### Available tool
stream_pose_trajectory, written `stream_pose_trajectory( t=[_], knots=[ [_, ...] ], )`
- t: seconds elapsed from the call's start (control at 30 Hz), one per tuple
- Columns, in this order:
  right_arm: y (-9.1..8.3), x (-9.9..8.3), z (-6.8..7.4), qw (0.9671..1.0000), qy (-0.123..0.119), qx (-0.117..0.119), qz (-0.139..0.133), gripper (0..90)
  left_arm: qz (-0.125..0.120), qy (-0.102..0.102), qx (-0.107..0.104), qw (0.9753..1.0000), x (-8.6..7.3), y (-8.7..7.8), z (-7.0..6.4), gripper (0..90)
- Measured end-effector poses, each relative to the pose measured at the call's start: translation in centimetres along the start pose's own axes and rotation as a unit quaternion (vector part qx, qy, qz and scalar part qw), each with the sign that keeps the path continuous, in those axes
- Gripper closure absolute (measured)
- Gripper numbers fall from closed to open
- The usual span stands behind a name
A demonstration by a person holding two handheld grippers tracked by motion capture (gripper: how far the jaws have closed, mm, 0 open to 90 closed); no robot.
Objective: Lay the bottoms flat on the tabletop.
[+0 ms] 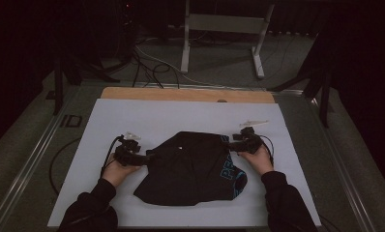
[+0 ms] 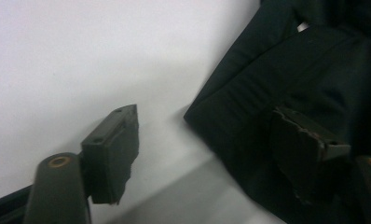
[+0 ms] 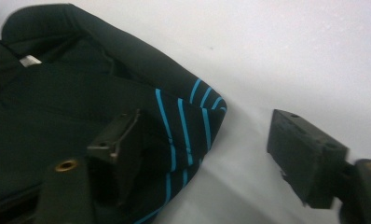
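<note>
- A black garment (image 1: 190,166) with blue print is seen crumpled at the centre of the high view, lying on the white surface (image 1: 132,116).
- The left claw (image 1: 149,157) is held at the garment's left edge, left of centre in the frame; in the left gripper view its jaws are spread, one over bare surface, the other over the dark cloth (image 2: 314,84), and nothing is pinched.
- The right claw (image 1: 230,145) is held at the garment's upper right corner; in the right gripper view its jaws are spread, one above the blue-striped cloth (image 3: 183,121), the other above the surface (image 3: 291,56).
- A wooden strip (image 1: 181,94) is seen along the surface's far edge.
</note>
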State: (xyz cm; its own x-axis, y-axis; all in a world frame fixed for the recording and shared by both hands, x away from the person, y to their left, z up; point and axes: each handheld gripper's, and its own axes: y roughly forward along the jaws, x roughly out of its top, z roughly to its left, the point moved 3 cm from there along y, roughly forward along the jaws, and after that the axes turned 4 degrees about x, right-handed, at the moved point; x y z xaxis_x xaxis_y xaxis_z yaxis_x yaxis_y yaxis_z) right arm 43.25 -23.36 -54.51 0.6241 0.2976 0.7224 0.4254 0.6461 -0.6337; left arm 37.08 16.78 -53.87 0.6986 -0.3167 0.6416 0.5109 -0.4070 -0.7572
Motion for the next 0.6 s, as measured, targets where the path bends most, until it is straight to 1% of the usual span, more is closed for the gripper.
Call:
stream_pose_trajectory(
  t=[0.03,0.07,0.1,0.17,0.23,0.27,0.3,0.33,0.37,0.4,0.43,0.47,0.5,0.53,0.57,0.6],
  knots=[
    [0.1,0.0,0.0,1.0000,0.000,0.004,-0.001,32.5,-0.003,-0.003,-0.003,1.0000,0.0,0.0,0.0,30.8],
    [0.2,0.0,0.0,1.0000,-0.001,0.001,0.000,32.9,-0.006,-0.002,-0.007,1.0000,0.0,0.0,0.0,33.2],
    [0.3,0.0,0.0,1.0000,-0.002,0.004,-0.001,35.5,-0.010,0.000,-0.008,0.9999,0.0,0.1,0.0,36.1],
    [0.4,0.1,0.1,1.0000,-0.004,0.005,0.003,38.6,-0.013,0.006,-0.001,0.9999,-0.1,0.2,-0.2,39.2],
    [0.4,0.2,0.1,0.9999,-0.008,0.001,0.008,43.5,-0.016,0.011,-0.004,0.9998,-0.2,0.3,-0.4,47.0],
    [0.4,0.3,0.1,0.9999,-0.005,-0.001,0.009,46.7,-0.016,0.017,0.002,0.9997,-0.2,0.3,-0.5,47.7],
    [0.4,0.3,0.1,0.9999,-0.003,-0.002,0.010,49.5,-0.016,0.022,0.004,0.9996,-0.2,0.3,-0.7,49.7],
    [0.4,0.3,0.2,0.9999,-0.009,-0.003,0.014,54.0,-0.013,0.029,0.005,0.9995,-0.2,0.3,-0.8,54.0],
    [0.4,0.4,0.3,0.9996,-0.018,-0.010,0.019,57.1,-0.012,0.029,0.008,0.9995,-0.1,0.3,-0.8,55.5],
    [0.5,0.4,0.4,0.9996,-0.019,-0.006,0.018,60.6,-0.012,0.031,0.013,0.9994,-0.1,0.3,-0.9,58.1],
    [0.5,0.4,0.4,0.9995,-0.024,-0.008,0.021,62.4,-0.012,0.031,0.008,0.9994,-0.1,0.3,-0.9,61.8],
    [0.6,0.4,0.6,0.9993,-0.028,-0.010,0.023,64.6,-0.013,0.031,0.009,0.9994,-0.2,0.3,-0.9,63.4],
    [0.5,0.4,0.6,0.9991,-0.032,-0.014,0.026,68.6,-0.015,0.030,0.009,0.9994,-0.2,0.3,-0.9,66.5],
    [0.5,0.4,0.6,0.9989,-0.037,-0.013,0.024,71.3,-0.016,0.029,0.005,0.9994,-0.2,0.2,-1.0,70.2],
    [0.4,0.5,0.6,0.9991,-0.035,-0.011,0.022,73.0,-0.017,0.030,0.006,0.9994,-0.3,0.2,-1.0,73.0],
    [0.4,0.4,0.6,0.9991,-0.033,-0.011,0.022,76.8,-0.019,0.030,0.006,0.9993,-0.3,0.2,-1.1,75.0]
  ],
)
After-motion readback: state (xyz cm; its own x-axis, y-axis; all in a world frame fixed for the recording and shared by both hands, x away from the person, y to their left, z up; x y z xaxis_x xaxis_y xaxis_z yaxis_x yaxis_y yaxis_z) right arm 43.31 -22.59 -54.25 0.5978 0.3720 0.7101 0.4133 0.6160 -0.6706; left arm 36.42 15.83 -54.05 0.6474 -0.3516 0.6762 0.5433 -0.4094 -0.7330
